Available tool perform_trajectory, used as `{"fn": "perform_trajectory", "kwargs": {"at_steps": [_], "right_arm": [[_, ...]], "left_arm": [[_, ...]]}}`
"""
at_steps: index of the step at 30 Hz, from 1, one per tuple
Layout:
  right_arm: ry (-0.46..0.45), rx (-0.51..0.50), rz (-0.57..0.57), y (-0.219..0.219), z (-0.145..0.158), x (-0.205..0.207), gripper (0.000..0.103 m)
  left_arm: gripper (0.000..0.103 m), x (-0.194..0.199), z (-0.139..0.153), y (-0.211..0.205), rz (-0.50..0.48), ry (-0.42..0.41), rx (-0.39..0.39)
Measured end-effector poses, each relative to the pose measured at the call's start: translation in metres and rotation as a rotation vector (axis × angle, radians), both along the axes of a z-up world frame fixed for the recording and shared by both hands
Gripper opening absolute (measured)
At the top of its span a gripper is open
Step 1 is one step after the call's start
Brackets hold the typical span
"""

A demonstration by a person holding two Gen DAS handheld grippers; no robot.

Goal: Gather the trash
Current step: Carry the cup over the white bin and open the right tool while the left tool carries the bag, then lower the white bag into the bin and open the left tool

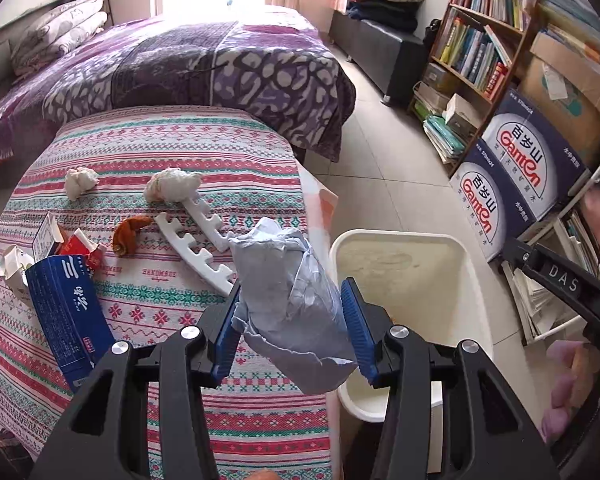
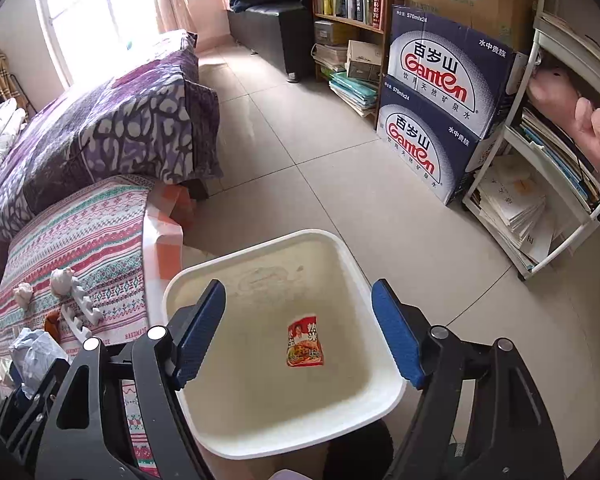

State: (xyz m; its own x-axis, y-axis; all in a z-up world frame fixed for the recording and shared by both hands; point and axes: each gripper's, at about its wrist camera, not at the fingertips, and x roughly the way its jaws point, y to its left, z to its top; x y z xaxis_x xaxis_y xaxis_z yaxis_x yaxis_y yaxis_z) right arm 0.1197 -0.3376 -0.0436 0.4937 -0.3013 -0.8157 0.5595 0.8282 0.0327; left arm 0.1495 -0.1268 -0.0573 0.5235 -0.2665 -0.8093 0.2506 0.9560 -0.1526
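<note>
My left gripper (image 1: 292,324) is shut on a crumpled grey-blue paper wad (image 1: 292,300), held at the table's right edge beside the white bin (image 1: 476,280). In the right wrist view the same wad (image 2: 32,356) shows at the lower left. My right gripper (image 2: 300,332) stands open above the white bin (image 2: 204,276), nothing between its fingers. A red snack wrapper (image 2: 305,341) lies on the bin's bottom. On the striped tablecloth (image 1: 148,148) lie two white tissue wads (image 1: 174,184) (image 1: 80,180), a brown scrap (image 1: 130,230), white foam strips (image 1: 196,246), a blue box (image 1: 72,312) and torn red and white cartons (image 1: 82,250).
A purple-quilted bed (image 1: 180,60) stands behind the table. Bookshelves (image 1: 480,40), stacked Ganten water cartons (image 2: 440,96) and a white shelf rack (image 2: 540,184) line the right wall. Tiled floor (image 2: 300,128) lies open between bed and shelves. A person's hand (image 2: 596,132) shows at the right.
</note>
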Motion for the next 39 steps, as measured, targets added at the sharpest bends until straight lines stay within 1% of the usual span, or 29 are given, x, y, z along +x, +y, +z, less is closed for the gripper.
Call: {"fn": "perform_trajectory", "kwargs": {"at_steps": [6,13,18,21,23,24,29,35,39], "right_arm": [[-0.020,0.030,-0.049,-0.019,0.007,-0.007,0.077],[-0.068,0.069,-0.106,-0.036,0.021,-0.015,0.078],[-0.098,0.077,-0.137,-0.044,0.030,-0.019,0.078],[-0.109,0.075,-0.150,-0.046,0.035,-0.020,0.078],[-0.116,0.076,-0.160,-0.048,0.038,-0.021,0.079],[-0.121,0.080,-0.164,-0.048,0.040,-0.021,0.080],[-0.128,0.086,-0.151,-0.039,0.043,-0.017,0.083],[-0.118,0.066,-0.106,-0.012,0.044,-0.009,0.084],[-0.118,0.053,-0.078,0.010,0.041,-0.003,0.090]], "left_arm": [[0.048,-0.006,-0.006,-0.031,-0.098,0.024,-0.013],[0.048,-0.010,-0.006,-0.064,-0.224,0.077,-0.069],[0.048,-0.008,0.000,-0.085,-0.284,0.088,-0.098],[0.050,-0.007,0.003,-0.095,-0.315,0.091,-0.118],[0.063,-0.004,0.005,-0.095,-0.321,0.095,-0.138],[0.065,-0.003,0.006,-0.094,-0.321,0.099,-0.150],[0.068,0.000,0.009,-0.077,-0.291,0.090,-0.141],[0.070,0.000,0.008,-0.048,-0.213,0.050,-0.071],[0.074,-0.003,0.004,-0.020,-0.135,0.026,-0.017]]}}
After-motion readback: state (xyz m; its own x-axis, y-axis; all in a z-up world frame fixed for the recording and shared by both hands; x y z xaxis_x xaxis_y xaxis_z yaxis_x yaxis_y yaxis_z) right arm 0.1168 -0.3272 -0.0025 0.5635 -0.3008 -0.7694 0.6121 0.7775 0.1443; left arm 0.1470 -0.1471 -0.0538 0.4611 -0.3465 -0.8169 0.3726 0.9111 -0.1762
